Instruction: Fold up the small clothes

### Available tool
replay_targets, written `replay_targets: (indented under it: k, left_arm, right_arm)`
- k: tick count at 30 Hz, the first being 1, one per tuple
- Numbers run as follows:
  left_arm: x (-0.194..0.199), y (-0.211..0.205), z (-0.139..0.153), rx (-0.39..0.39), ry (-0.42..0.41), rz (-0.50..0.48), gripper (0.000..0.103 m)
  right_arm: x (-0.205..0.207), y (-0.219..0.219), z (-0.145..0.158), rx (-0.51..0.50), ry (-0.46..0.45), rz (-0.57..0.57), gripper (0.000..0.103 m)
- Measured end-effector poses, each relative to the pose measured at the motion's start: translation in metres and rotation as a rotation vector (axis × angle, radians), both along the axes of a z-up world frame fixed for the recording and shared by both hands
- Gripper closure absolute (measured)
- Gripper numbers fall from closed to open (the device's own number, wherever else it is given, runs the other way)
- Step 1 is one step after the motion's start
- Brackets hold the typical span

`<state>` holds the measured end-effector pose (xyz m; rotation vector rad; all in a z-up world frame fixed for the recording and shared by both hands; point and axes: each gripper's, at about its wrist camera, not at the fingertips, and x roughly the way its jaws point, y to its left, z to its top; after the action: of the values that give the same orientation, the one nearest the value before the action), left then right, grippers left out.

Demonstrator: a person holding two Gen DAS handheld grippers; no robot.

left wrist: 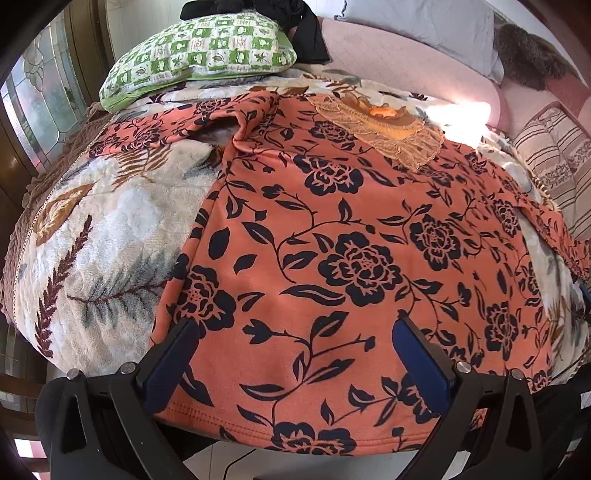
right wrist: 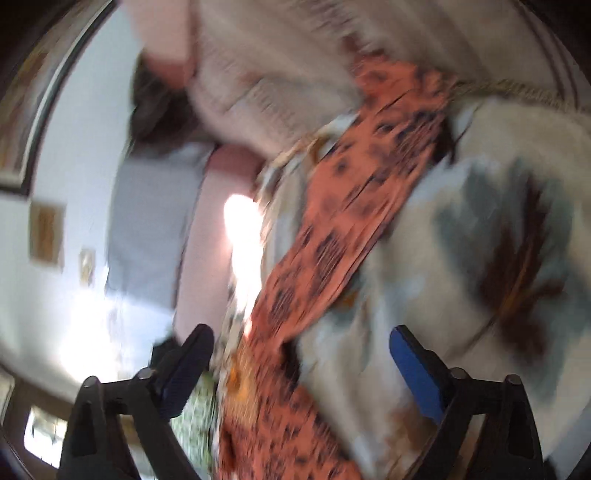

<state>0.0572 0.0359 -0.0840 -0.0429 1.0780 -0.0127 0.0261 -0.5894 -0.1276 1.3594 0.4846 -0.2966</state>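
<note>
Two hand-held grippers work over a bed where an orange floral top (left wrist: 332, 229) lies spread face-up. The left gripper (left wrist: 295, 354) hangs above the near hem with its jaws spread wide and nothing between them; the cloth runs flat beneath and ahead of it, lace collar (left wrist: 384, 129) at the far end, one sleeve trailing off to its left, the other to its right. The right gripper (right wrist: 301, 363), seen through heavy blur, also stands wide and empty, with a sleeve (right wrist: 354, 192) stretching away in front of it across the leaf-patterned blanket (right wrist: 480, 221). Beyond lie a green checked pillow (left wrist: 199, 51) and a dark garment (left wrist: 306, 33). The risk from here: jaws closing on the plush blanket along with the thin top would drag the bedding into the fold, and a hasty pinch could catch only one layer, leaving the fold crooked.
</note>
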Motion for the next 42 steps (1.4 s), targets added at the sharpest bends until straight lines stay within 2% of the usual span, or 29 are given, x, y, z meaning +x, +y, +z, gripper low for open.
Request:
replay_targets:
  k: [2,5,6,7,8,9,10,11,12,14,17,19,21,23,26,29,32,34,35,37,38,42]
  left_arm:
    - [0.005,-0.001,-0.003,0.012,0.008,-0.003,0.0]
    - [0.012,-0.001,-0.007,0.019,0.014,-0.011,0.0]
    - [0.014,-0.001,-0.007,0.02,0.015,-0.014,0.0]
    - [0.016,0.0,-0.008,0.021,0.014,-0.015,0.0]
    - [0.018,0.002,-0.008,0.022,0.013,-0.016,0.0]
    - [0.02,0.004,-0.009,0.022,0.011,-0.014,0.0]
    - [0.022,0.007,-0.011,0.02,0.01,-0.011,0.0]
    - [0.023,0.012,-0.011,0.013,0.005,-0.002,0.0]
    - [0.025,0.016,-0.012,0.008,-0.003,0.005,0.0]
    - [0.029,0.028,-0.012,-0.002,-0.025,0.033,0.0]
    - [0.035,0.044,-0.014,-0.033,-0.041,0.068,0.0]
    - [0.037,0.059,-0.016,-0.059,-0.048,0.095,0.0]
    - [0.037,0.071,-0.019,-0.072,-0.054,0.122,0.0]
    - [0.036,0.086,-0.021,-0.094,-0.058,0.156,0.0]
    - [0.032,0.103,-0.023,-0.105,-0.065,0.188,0.0]
    - [0.029,0.119,-0.022,-0.112,-0.079,0.217,0.0]
    - [0.029,0.13,-0.025,-0.125,-0.076,0.241,0.0]
    - [0.031,0.133,-0.027,-0.14,-0.064,0.246,0.0]
    - [0.031,0.134,-0.026,-0.142,-0.07,0.246,0.0]
    - [0.031,0.133,-0.025,-0.142,-0.078,0.242,0.0]
    - [0.033,0.13,-0.024,-0.146,-0.077,0.237,0.0]
    - [0.048,0.109,-0.019,-0.142,-0.076,0.174,0.0]
  right_arm:
    - [0.007,-0.031,-0.01,0.006,0.049,-0.054,0.031]
    - [0.02,-0.065,-0.023,0.02,0.109,-0.134,0.041]
    - [0.025,-0.072,-0.025,0.008,0.116,-0.146,0.042]
    - [0.027,-0.077,-0.028,-0.013,0.118,-0.152,0.048]
    - [0.033,-0.082,-0.026,-0.028,0.123,-0.153,0.06]
    - [0.043,-0.087,-0.024,-0.041,0.134,-0.138,0.067]
    - [0.051,-0.09,-0.024,-0.057,0.147,-0.117,0.082]
    - [0.061,-0.091,-0.018,-0.088,0.166,-0.092,0.097]
    - [0.068,-0.085,-0.007,-0.152,0.185,-0.076,0.097]
    - [0.089,-0.061,0.034,-0.365,0.203,-0.005,0.097]
    - [0.131,0.002,0.103,-0.595,0.13,0.15,0.097]
    - [0.155,0.055,0.143,-0.695,0.054,0.239,0.097]
    - [0.183,0.127,0.178,-0.799,-0.033,0.368,0.097]
    - [0.199,0.202,0.199,-0.872,-0.111,0.487,0.097]
    - [0.225,0.314,0.208,-0.921,-0.212,0.661,0.097]
    - [0.239,0.403,0.172,-0.837,-0.246,0.812,0.097]
    - [0.247,0.466,0.089,-0.76,-0.149,1.012,0.096]
    - [0.253,0.488,0.019,-0.732,0.02,1.128,0.082]
    - [0.252,0.488,-0.004,-0.694,0.079,1.142,0.07]
    - [0.238,0.468,-0.019,-0.594,0.039,1.13,0.029]
    - [0.228,0.453,-0.016,-0.568,0.007,1.115,0.009]
    - [0.195,0.383,0.009,-0.518,-0.038,1.015,0.006]
